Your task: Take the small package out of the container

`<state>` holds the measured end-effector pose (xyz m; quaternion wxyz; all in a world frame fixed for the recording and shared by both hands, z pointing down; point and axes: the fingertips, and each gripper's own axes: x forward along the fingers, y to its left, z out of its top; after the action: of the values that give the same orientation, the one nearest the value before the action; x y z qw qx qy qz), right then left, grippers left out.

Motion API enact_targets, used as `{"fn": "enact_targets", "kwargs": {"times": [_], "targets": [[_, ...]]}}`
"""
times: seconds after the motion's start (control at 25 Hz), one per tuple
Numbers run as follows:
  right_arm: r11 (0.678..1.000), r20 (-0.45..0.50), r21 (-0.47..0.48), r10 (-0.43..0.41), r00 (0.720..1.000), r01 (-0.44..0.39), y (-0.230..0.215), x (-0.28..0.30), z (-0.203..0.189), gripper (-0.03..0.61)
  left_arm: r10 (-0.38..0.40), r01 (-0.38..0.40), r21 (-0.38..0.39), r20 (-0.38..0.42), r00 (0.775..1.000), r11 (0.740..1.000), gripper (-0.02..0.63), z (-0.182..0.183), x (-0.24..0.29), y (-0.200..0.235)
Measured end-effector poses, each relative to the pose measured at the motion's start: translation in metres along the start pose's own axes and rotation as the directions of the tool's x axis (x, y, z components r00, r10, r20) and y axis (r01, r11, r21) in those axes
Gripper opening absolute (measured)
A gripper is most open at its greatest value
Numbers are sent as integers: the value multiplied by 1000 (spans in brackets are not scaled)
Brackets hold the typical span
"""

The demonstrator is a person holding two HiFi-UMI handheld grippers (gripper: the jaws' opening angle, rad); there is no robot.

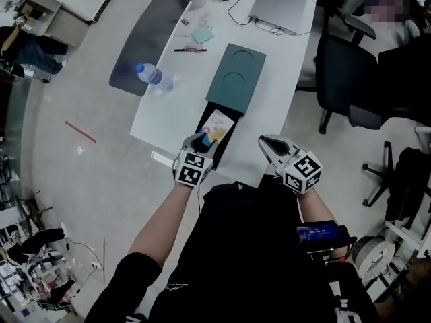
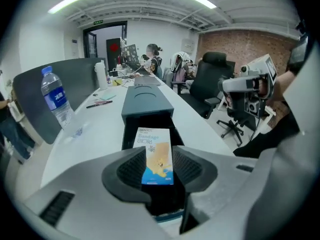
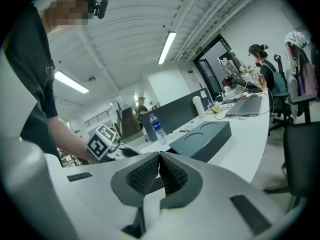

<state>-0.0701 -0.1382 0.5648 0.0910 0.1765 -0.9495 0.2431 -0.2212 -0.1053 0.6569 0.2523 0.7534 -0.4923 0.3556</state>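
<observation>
The small package (image 2: 156, 154), a flat white and blue box with a yellow picture, lies in the open black container (image 2: 131, 129) at the near end of the white table. In the head view the package (image 1: 218, 126) shows in the same black container (image 1: 227, 142). My left gripper (image 2: 159, 170) points down into it, jaws apart, one pad on each side of the package's near end; I see no squeeze. In the head view the left gripper (image 1: 204, 140) is over the container's near end. My right gripper (image 3: 159, 171) is shut and empty, held right of the container (image 1: 268, 142).
A dark teal box (image 1: 236, 78) with two round recesses lies just beyond the container. A water bottle (image 1: 153, 77) stands at the table's left edge, a pen (image 1: 190, 49) and a laptop (image 1: 279, 5) farther back. Black office chairs (image 1: 343, 73) stand to the right.
</observation>
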Motion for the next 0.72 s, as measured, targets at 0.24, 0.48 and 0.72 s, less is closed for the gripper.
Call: {"fn": "enact_targets", "kwargs": {"times": [0.24,0.48,0.72], "targets": [[1000,1,25,-7,1000,7,-6,-2,-3,26,-11,19,77,-98,995,997,233,-3,20,0],[998,14,49,-30,999,29,-13,-4,-4,26,-29,49,122,-164,986,991,307,-1,37,5],[996,20,69,-59,998,58,-22,-12,-8,26,-19,60,163,-244,970,985,351,-3,50,8]]}}
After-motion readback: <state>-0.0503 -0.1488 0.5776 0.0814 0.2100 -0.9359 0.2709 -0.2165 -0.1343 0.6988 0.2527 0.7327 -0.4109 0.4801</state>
